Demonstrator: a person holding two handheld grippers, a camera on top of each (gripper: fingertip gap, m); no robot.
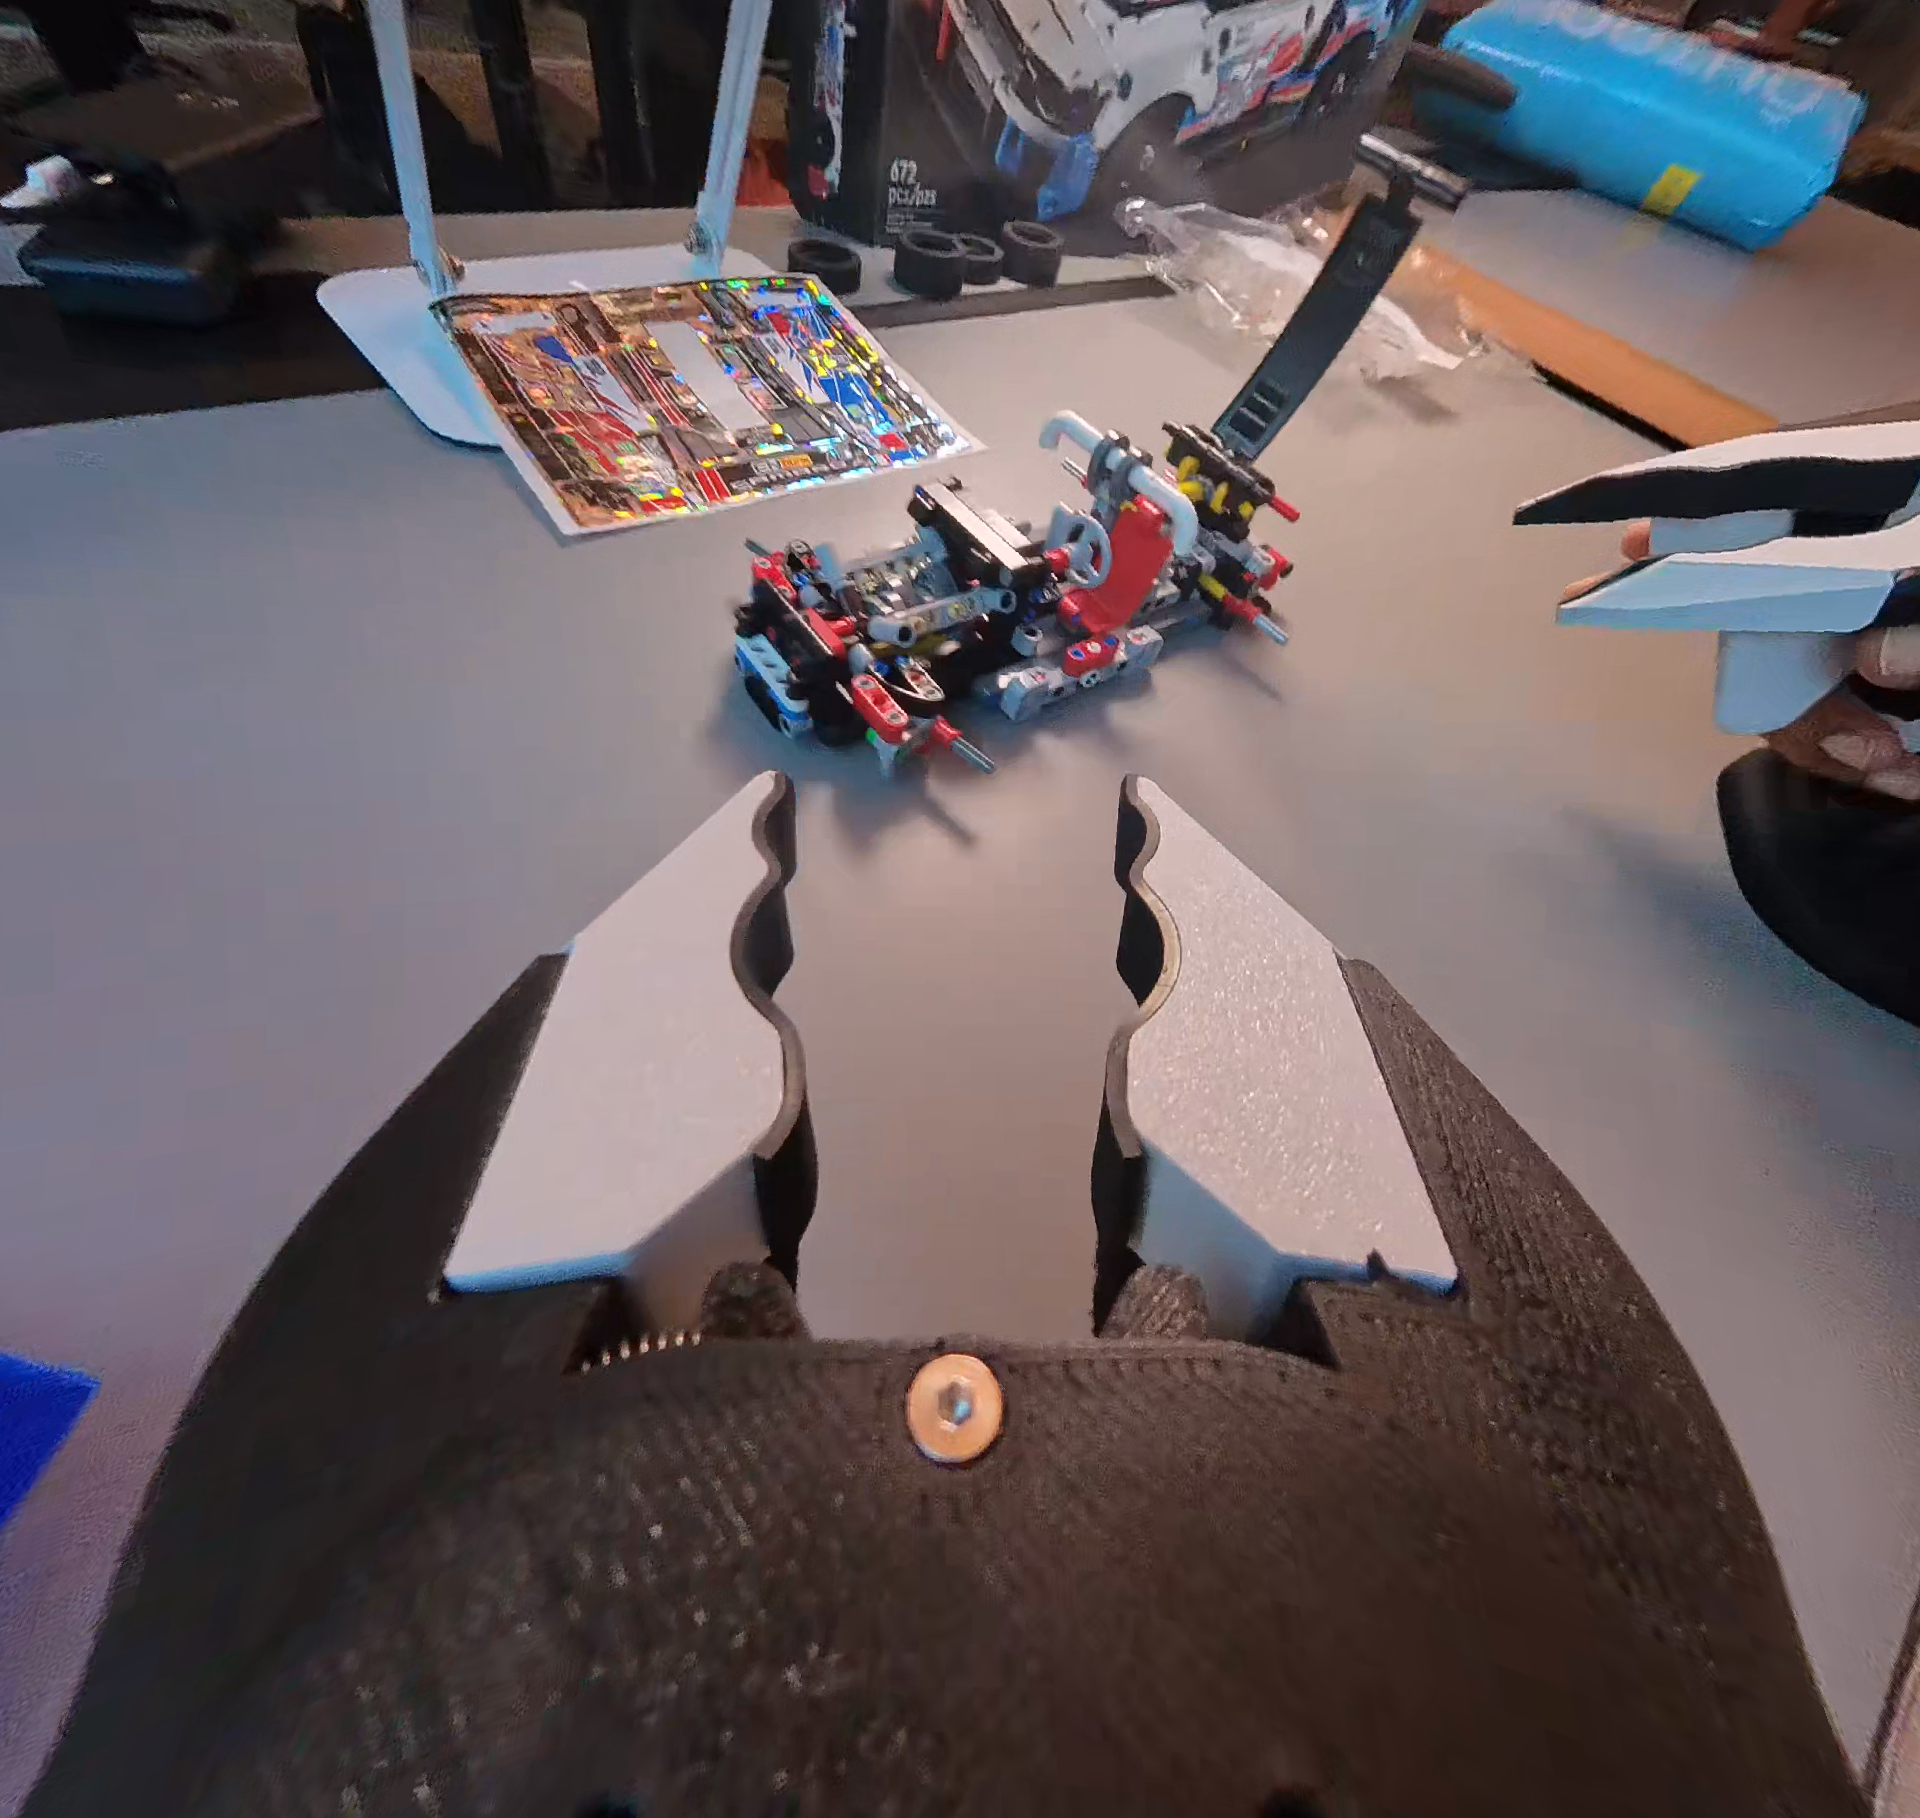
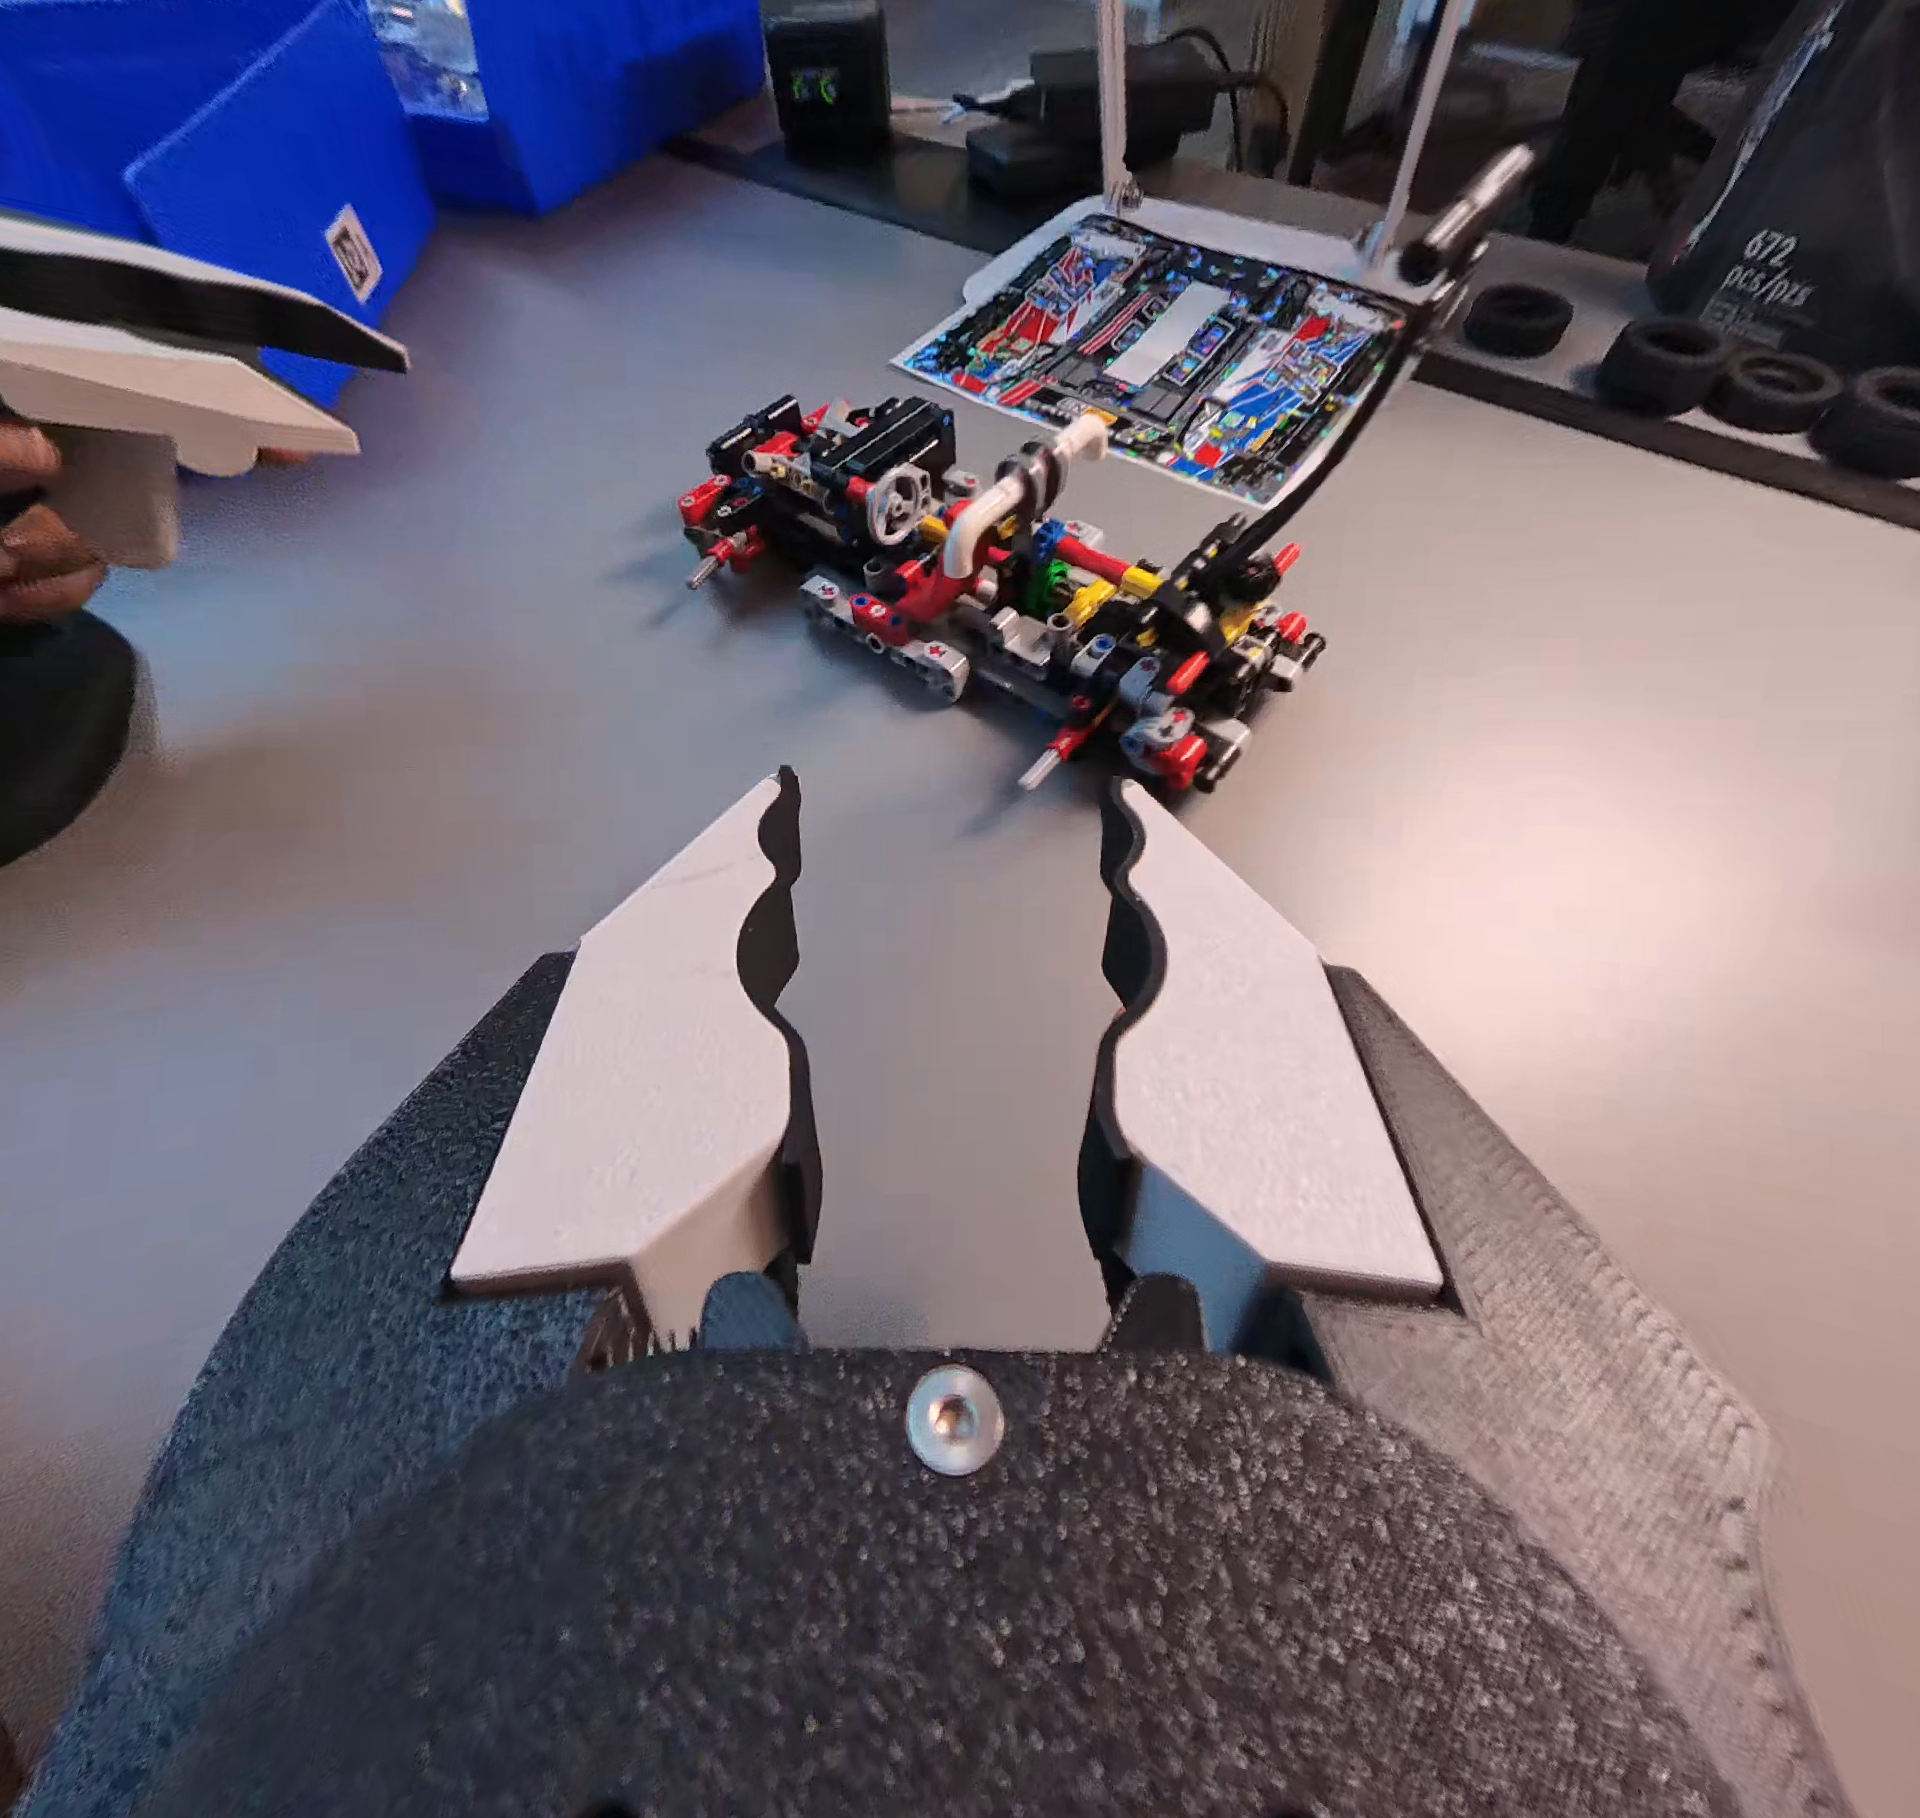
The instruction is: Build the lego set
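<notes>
Lego chassis (image 1: 1013, 589) flat on grey desk (image 1: 312, 729), just in front of sticker sheet (image 1: 696, 397). Probably light, rigid in grey side beams, fragile at thin axles and protruding red pins. Best hold: long side beams, not white roll bar. Long black strip (image 1: 1314, 314) sticking up from rear end, likely flexible.

Left gripper (image 1: 956, 792) and right gripper (image 2: 951, 792) near chassis, fingers spread, holding nothing.

Underside hidden. Tyres (image 2: 1756, 386) beyond sheet, count unclear. Box (image 1: 1101, 54) cut off.

Blue bins (image 2: 312, 106) crowd the surface's (image 2: 1558, 937) far left corner, a white stand's base (image 1: 395, 334) sits at its far edge, and a blue padded roll (image 1: 1642, 106) lies beyond.
</notes>
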